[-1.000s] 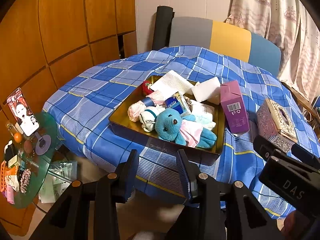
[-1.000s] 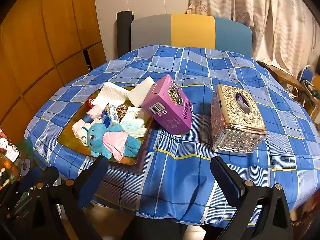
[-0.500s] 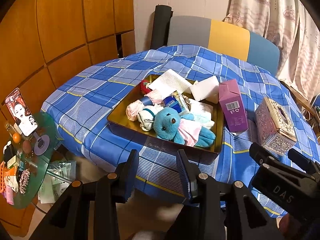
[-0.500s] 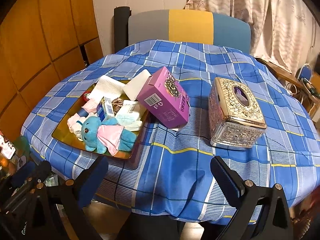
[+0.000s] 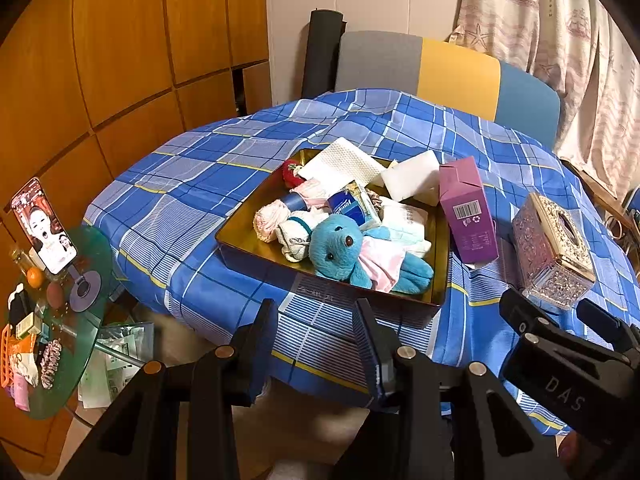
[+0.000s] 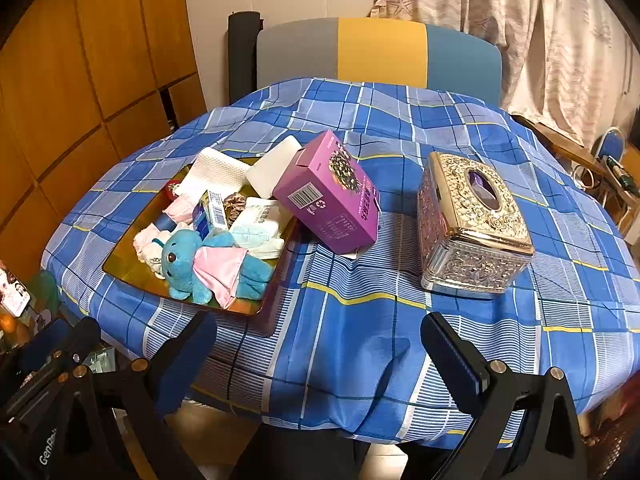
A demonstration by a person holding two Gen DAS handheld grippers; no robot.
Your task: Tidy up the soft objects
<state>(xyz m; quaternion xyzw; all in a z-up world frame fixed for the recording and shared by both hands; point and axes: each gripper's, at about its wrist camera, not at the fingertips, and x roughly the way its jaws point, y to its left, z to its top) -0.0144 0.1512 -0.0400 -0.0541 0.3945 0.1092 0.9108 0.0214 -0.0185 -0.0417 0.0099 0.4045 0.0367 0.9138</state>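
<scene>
Left wrist view: left gripper (image 5: 316,320) hung off the table edge, fingers parted, gripping nothing. Right gripper (image 6: 320,340) spread wide, empty too. Soft toy (image 5: 360,256) lay in the tray (image 5: 236,232) with cloths and packets. Purple box (image 6: 332,196) leaned on the tray's rim; tissue box (image 6: 472,224) stood apart. Side table (image 5: 60,320) cluttered with a phone (image 5: 42,226).

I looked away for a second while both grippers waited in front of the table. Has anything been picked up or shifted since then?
Nothing was picked up or let go. The right gripper eased slightly toward the table, jaws open and empty. The left gripper stayed put, open with nothing between its jaws. The blue plush toy, the tray, the purple box and the ornate tissue box lie as before.
</scene>
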